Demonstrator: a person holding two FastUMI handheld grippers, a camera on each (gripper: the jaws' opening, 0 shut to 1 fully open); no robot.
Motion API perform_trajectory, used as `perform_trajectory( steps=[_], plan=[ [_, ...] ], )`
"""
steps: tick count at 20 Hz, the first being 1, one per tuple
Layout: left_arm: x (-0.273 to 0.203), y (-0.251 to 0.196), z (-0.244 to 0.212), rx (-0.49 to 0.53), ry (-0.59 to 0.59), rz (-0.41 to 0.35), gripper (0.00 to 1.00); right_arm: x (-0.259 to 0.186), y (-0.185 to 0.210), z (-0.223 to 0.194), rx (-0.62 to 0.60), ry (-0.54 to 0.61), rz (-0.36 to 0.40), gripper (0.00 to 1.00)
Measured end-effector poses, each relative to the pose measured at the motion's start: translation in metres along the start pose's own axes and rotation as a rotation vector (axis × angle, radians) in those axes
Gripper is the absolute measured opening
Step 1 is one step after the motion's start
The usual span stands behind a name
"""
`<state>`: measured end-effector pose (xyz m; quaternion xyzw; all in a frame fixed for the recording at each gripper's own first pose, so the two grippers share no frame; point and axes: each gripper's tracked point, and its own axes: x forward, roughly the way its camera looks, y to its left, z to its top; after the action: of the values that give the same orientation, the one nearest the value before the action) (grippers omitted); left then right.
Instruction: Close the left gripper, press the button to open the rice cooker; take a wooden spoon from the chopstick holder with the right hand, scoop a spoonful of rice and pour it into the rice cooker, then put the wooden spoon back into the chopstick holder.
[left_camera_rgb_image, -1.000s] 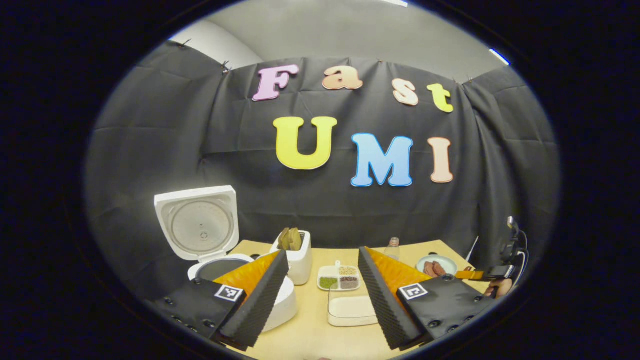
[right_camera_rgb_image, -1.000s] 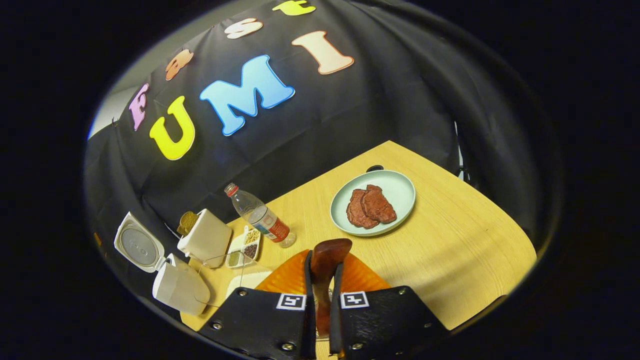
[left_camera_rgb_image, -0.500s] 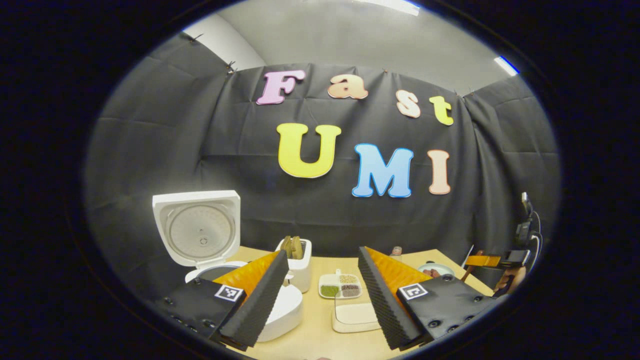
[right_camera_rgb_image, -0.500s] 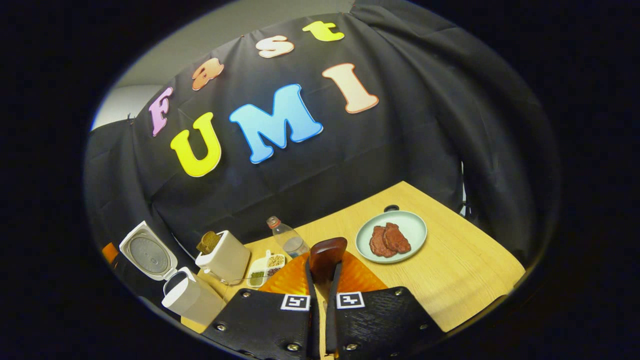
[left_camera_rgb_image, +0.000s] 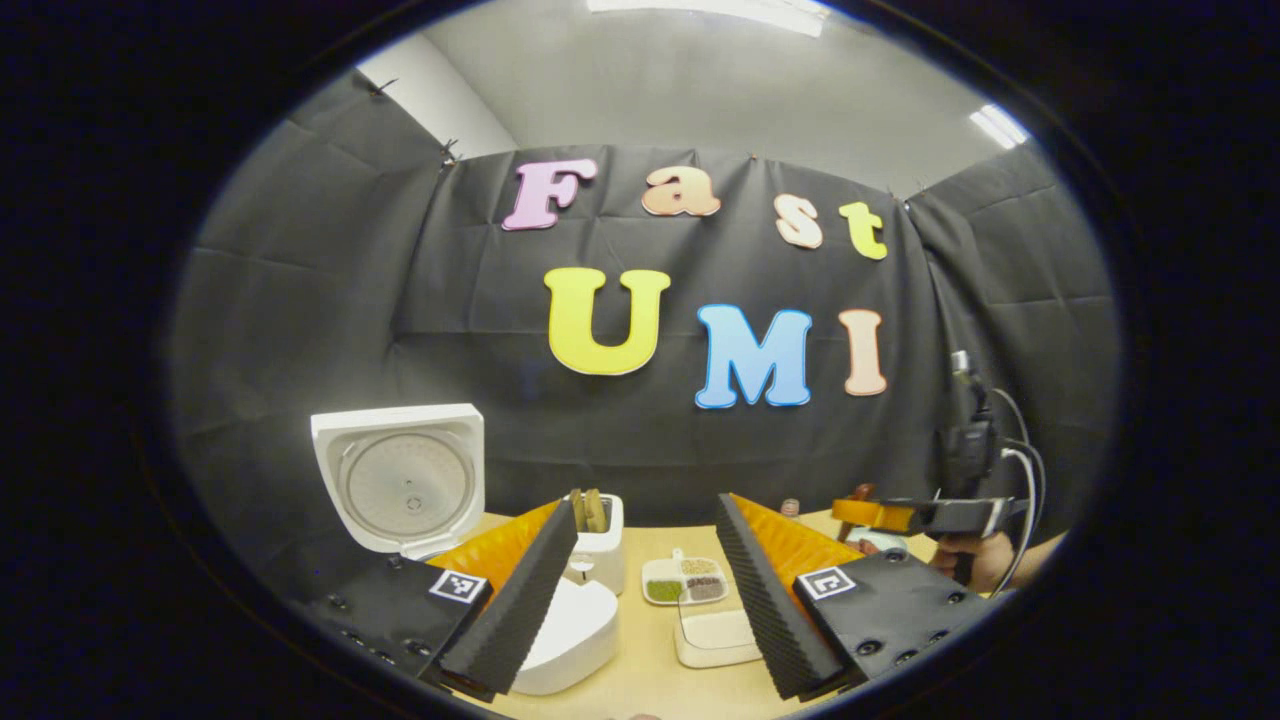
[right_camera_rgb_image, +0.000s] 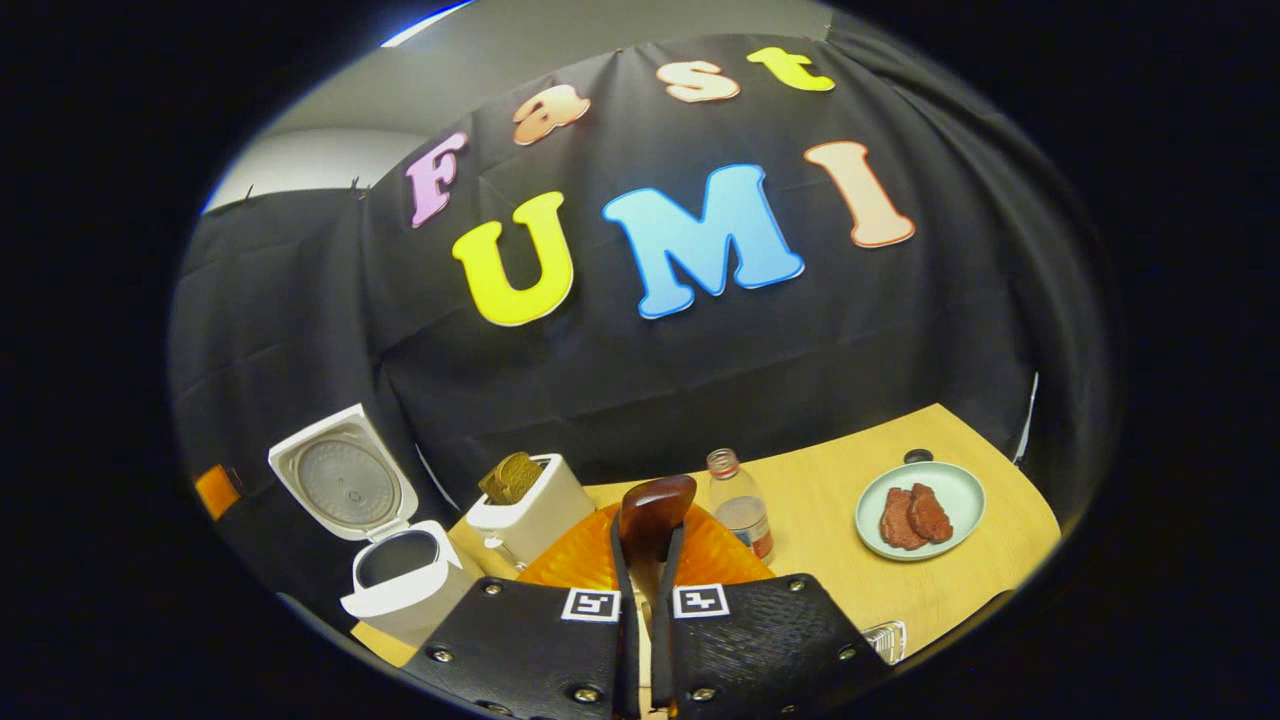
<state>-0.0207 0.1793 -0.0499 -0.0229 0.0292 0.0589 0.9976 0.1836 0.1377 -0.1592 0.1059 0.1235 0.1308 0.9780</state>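
A white rice cooker (right_camera_rgb_image: 395, 588) stands at the left end of a light wooden table, its square lid (right_camera_rgb_image: 343, 483) swung fully up and back so the round, pale inner plate faces forward. The dark inner pot is open to view from above. Just right of it stands a white, boxy chopstick holder (right_camera_rgb_image: 530, 517) with brown wooden utensil ends poking out of its top. A dark brown wooden spoon (right_camera_rgb_image: 654, 510) is held up in the air above the table, its glossy rounded end pointing up, well apart from the holder.
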Motion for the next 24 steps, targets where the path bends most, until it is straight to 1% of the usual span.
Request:
perform_trajectory(
  steps=[3,7,9,11,14,16,18,21,24],
  plan=[
    [-0.009,0.011,0.004,0.004,-0.018,-0.002,0.97,0.029,0.011,-0.032,-0.100,0.031,-0.020,0.05],
    [-0.018,0.039,0.000,0.021,-0.005,0.024,0.97,0.055,0.011,-0.065,-0.240,0.054,-0.068,0.05],
    [-0.022,0.053,-0.005,0.026,0.010,0.046,0.97,0.063,0.013,-0.083,-0.275,0.071,-0.079,0.05],
    [-0.026,0.064,-0.012,0.021,0.025,0.066,0.98,0.065,0.019,-0.101,-0.252,0.098,-0.073,0.05],
    [-0.030,0.074,-0.022,0.017,0.049,0.090,0.98,0.062,0.040,-0.114,-0.143,0.120,-0.022,0.05],
    [-0.031,0.077,-0.029,0.013,0.063,0.098,0.96,0.058,0.050,-0.118,-0.018,0.142,0.007,0.05],
    [-0.030,0.077,-0.033,0.006,0.071,0.100,0.97,0.058,0.054,-0.120,0.145,0.171,0.038,0.05],
    [-0.031,0.076,-0.034,-0.006,0.069,0.103,0.97,0.059,0.040,-0.119,0.447,0.198,0.044,0.05],
    [-0.031,0.075,-0.033,-0.008,0.065,0.102,0.98,0.057,0.012,-0.099,0.638,0.149,0.031,0.05]
  ],
)
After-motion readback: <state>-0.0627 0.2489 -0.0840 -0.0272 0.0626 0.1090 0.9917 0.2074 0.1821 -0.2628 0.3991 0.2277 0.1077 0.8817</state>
